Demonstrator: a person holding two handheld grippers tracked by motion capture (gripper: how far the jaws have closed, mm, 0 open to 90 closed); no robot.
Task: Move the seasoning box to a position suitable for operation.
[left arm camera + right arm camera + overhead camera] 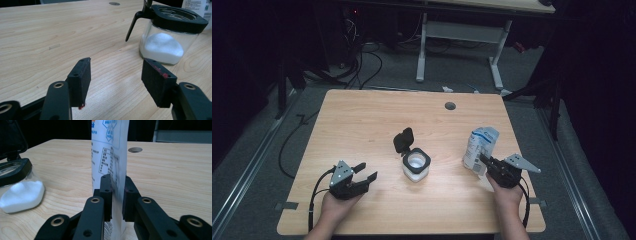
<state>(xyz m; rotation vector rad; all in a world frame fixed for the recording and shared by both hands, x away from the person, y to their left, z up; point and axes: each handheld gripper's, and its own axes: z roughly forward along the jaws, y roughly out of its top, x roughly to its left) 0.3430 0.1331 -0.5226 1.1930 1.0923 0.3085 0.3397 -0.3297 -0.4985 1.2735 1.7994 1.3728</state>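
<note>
Right gripper [117, 195] pinching standing bag [110, 150] (keep upright beside jar [416, 166]); left gripper [116, 82] idling, gaping empty.

A light wooden surface [362, 130] with a round cable hole [450, 106] stands on grey carpet floor [257, 150]. Beyond it, a second desk [492, 5] rests on white legs [421, 50]. Black cables [362, 65] trail across the floor. The room around is dark.
</note>
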